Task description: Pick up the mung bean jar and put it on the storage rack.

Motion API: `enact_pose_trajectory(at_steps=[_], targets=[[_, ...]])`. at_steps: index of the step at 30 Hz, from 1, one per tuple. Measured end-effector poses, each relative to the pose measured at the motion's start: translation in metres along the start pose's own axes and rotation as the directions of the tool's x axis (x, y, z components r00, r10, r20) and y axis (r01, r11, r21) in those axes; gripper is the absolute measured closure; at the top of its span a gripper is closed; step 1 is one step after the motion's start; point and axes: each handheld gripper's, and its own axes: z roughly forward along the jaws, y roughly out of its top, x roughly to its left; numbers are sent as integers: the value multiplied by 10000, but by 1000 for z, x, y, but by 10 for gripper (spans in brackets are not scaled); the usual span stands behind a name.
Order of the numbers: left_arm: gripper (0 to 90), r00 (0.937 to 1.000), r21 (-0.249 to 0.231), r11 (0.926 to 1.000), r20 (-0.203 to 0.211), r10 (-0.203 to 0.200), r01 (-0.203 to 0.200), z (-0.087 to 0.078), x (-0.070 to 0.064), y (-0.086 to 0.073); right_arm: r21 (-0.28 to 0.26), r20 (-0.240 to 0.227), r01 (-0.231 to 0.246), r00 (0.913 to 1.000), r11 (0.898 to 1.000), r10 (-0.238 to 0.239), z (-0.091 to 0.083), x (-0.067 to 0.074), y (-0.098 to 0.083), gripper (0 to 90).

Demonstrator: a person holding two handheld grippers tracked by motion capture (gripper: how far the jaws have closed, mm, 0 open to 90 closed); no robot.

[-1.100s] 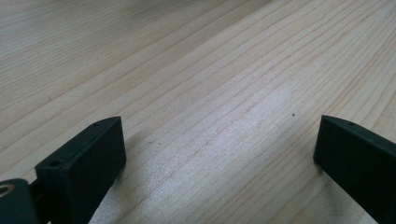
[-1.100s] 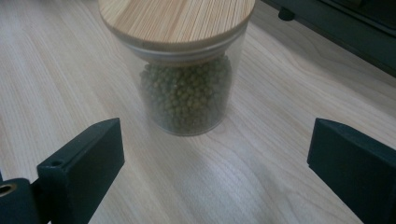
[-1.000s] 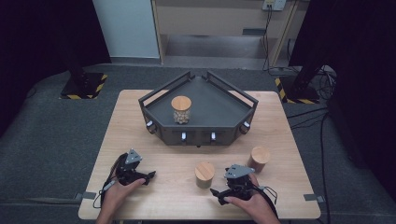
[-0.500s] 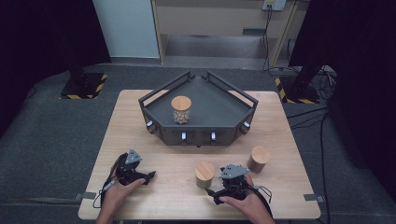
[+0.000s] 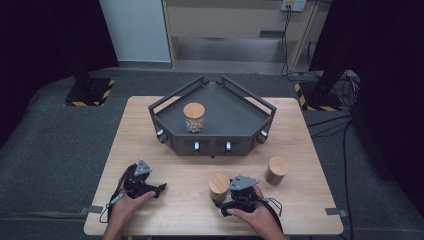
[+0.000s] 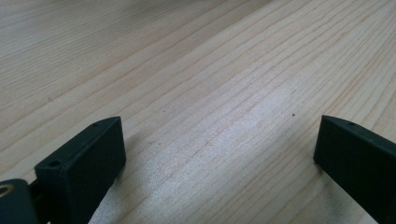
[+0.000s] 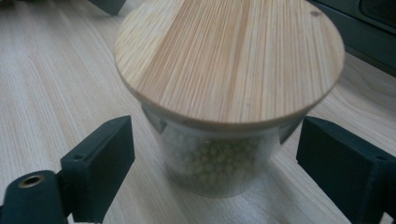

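Right tongs (image 7: 212,154) now astride jar (image 7: 219,121) on bench (image 5: 175,210), just in front of tray (image 5: 215,145); jaws just closing, pads not yet touching glass. Grasp judged imminent. Left tongs (image 6: 219,154) open, idle, empty.

You had no legible text, label, brand name or number before you: none on the jar (image 7: 219,154) with its wooden lid, none on the dark tray (image 5: 235,117), none on the surface (image 5: 150,125). The one sign was black-and-yellow hazard striping on the floor plates (image 5: 90,95) at either far side of the surface, without lettering.
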Motion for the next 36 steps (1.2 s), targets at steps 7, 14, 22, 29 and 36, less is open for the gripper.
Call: enact_pose_trajectory(at_steps=[7,14,22,29,36], targets=[[10,10000,1,10000,1,2,-2,0,0,0,-95,76,-145,9999,9998,146,7,1,-3,170],[10,10000,11,10000,6,2,-2,0,0,0,-324,180,-221,9996,9992,227,10,3,-6,220],[10,10000,12,10000,5,4,-4,0,0,0,-463,301,-170,9994,9988,184,13,7,-5,248],[10,10000,11,10000,5,3,-3,0,0,0,-466,523,136,9986,9988,-112,12,13,-4,258],[9,10000,18,10000,9,10,-10,0,0,0,-550,652,166,9978,9983,-130,9,13,-3,258]])
